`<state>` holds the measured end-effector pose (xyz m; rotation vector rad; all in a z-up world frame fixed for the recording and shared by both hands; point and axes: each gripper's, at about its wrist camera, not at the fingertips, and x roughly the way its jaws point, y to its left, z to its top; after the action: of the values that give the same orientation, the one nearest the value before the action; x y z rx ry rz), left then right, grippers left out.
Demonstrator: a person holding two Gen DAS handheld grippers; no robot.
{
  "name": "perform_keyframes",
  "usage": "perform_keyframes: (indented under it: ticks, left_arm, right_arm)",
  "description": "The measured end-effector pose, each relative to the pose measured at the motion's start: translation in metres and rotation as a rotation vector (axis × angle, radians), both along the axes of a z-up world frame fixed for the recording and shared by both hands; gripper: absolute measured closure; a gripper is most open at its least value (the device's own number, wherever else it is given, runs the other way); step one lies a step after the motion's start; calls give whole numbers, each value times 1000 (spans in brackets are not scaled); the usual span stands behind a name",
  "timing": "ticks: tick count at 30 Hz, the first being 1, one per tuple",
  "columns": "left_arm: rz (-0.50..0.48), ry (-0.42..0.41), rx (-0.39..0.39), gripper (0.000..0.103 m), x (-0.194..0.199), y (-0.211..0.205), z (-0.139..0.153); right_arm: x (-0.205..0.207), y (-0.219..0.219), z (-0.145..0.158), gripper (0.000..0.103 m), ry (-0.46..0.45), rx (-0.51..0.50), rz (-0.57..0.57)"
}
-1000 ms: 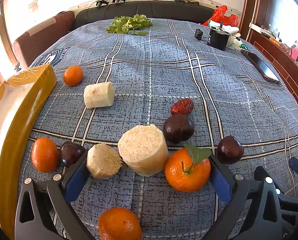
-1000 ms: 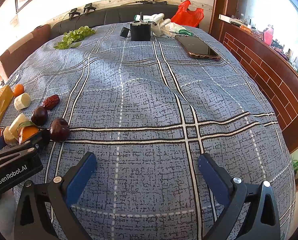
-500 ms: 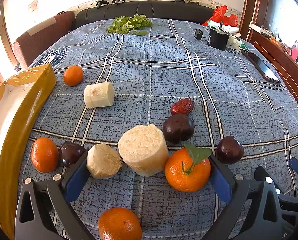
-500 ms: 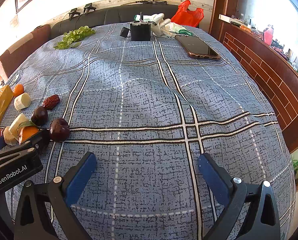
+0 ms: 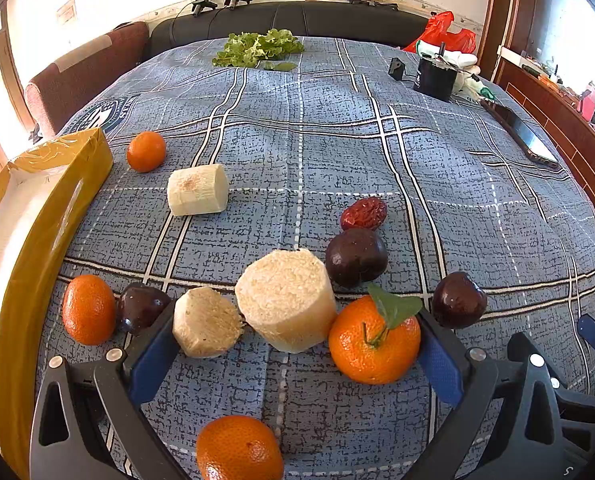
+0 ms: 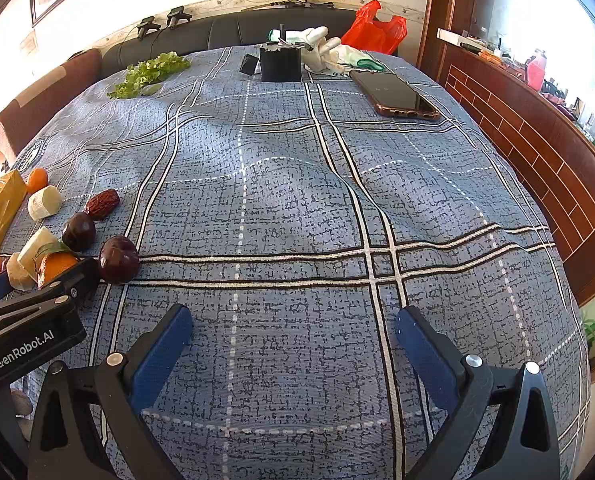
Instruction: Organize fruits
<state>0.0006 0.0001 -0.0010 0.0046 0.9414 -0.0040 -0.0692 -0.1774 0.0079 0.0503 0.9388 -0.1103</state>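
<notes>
Left gripper (image 5: 293,344) was spread wide, grasping nothing. Between its blue fingers (image 5: 153,354) sat three things in a row: small pale stalk chunk (image 5: 205,322), big pale stalk chunk (image 5: 285,300) and leafy orange (image 5: 375,340). The left pad looked pressed against the small chunk, and the right pad sat right against the leafy orange; true contact was hard to confirm. The two chunks touched; the big chunk and the leafy orange looked just touching.

Outside the left finger lay a dark plum (image 5: 139,306), partly hidden by that finger, touching another orange (image 5: 88,309) beside the yellow box (image 5: 49,216). The box was cut off at the left edge, its inside washed out white. Near the bottom edge an orange (image 5: 237,450) was cut off. Another plum (image 5: 457,299) lay just outside the right finger. A third plum (image 5: 355,256) sat behind the big chunk, with a red date (image 5: 363,213) just behind it. Farther back lay a stalk piece (image 5: 197,189) and a small orange (image 5: 146,151), near the box corner.

Right gripper (image 6: 293,344) was also spread wide and empty, over bare blue checked cloth (image 6: 297,200), well apart from the fruit. In its view the fruit cluster was half hidden behind the left gripper's black body. Phone (image 6: 395,94) and lettuce (image 6: 149,72) lay at the far end.
</notes>
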Motion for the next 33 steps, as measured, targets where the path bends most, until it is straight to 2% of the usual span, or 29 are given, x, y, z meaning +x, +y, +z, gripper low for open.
perform_keyframes:
  ticks: [11, 19, 25, 27, 30, 31, 33]
  left_arm:
    - [-21, 20, -1, 0, -7, 2, 3]
    - [-36, 65, 4, 0, -4, 0, 3]
    - [-55, 73, 2, 0, -3, -1, 3]
    - [-56, 80, -6, 1, -5, 1, 4]
    - [-69, 64, -49, 13, -16, 6, 10]
    - [-80, 52, -70, 16, -21, 8, 14]
    - [-88, -11, -105, 16, -34, 14, 30]
  right_arm:
    - [-1, -1, 2, 0, 1, 9, -8]
    - [-4, 2, 4, 0, 77, 15, -12]
    - [-4, 2, 4, 0, 88, 15, 2]
    - [-4, 1, 4, 0, 87, 15, 2]
    - [-3, 2, 4, 0, 83, 14, -1]
    - [-3, 2, 4, 0, 82, 13, -3]
    - [-3, 3, 4, 0, 78, 6, -9]
